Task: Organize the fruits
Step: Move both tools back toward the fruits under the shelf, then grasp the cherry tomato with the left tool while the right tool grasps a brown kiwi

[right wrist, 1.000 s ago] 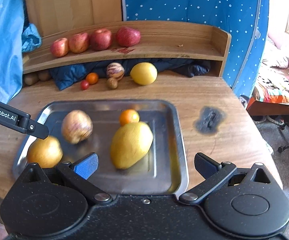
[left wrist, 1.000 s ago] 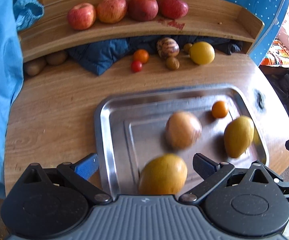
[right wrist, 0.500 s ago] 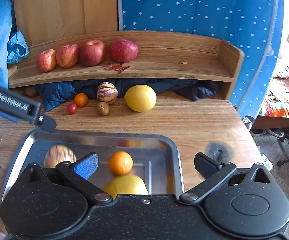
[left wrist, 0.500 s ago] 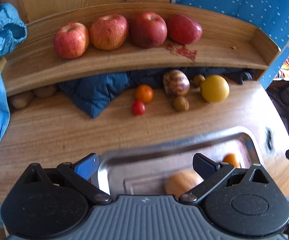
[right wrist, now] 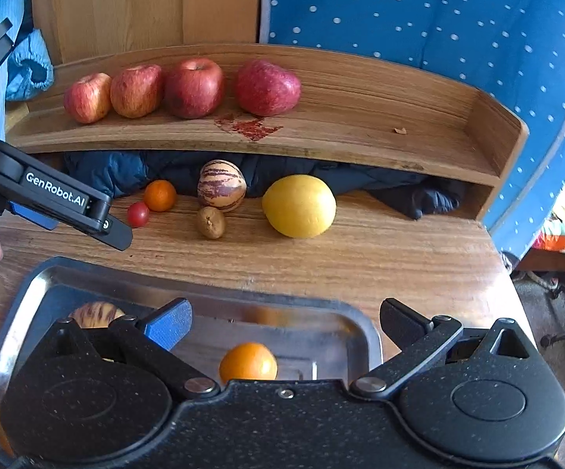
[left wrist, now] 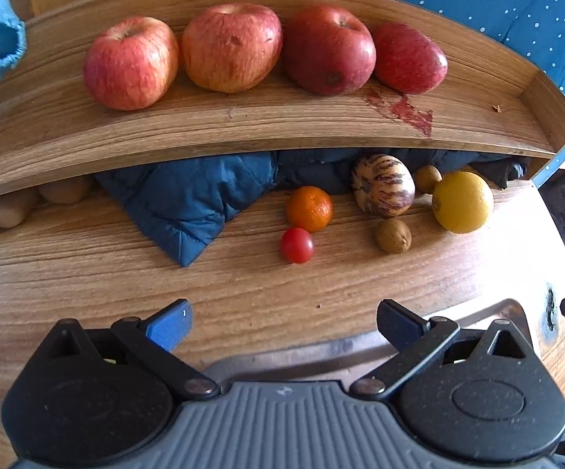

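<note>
My left gripper [left wrist: 282, 320] hangs open and empty over the tray's far rim [left wrist: 321, 348], facing loose fruit on the table: a cherry tomato [left wrist: 297, 245], a tangerine [left wrist: 308, 208], a striped melon [left wrist: 383, 185], a brown kiwi [left wrist: 393, 235] and a yellow citrus [left wrist: 462, 201]. My right gripper [right wrist: 284, 320] is also open and empty above the steel tray [right wrist: 204, 285], which holds an orange [right wrist: 248, 363] and a striped fruit [right wrist: 94, 314], both partly hidden. In the right wrist view the left gripper's finger [right wrist: 114, 232] points at the tomato [right wrist: 138, 214].
Several red apples [left wrist: 231, 47] line the wooden shelf [left wrist: 243, 129] at the back. A blue quilted jacket [left wrist: 196, 203] is stuffed under the shelf, with brown tubers [left wrist: 8, 211] at its left. Blue cloth hangs at the left; a dotted blue panel stands right.
Both grippers have moved forward from over the tray toward the shelf. The left one left the yellow fruit behind in the tray; the loose fruits now look much closer.
</note>
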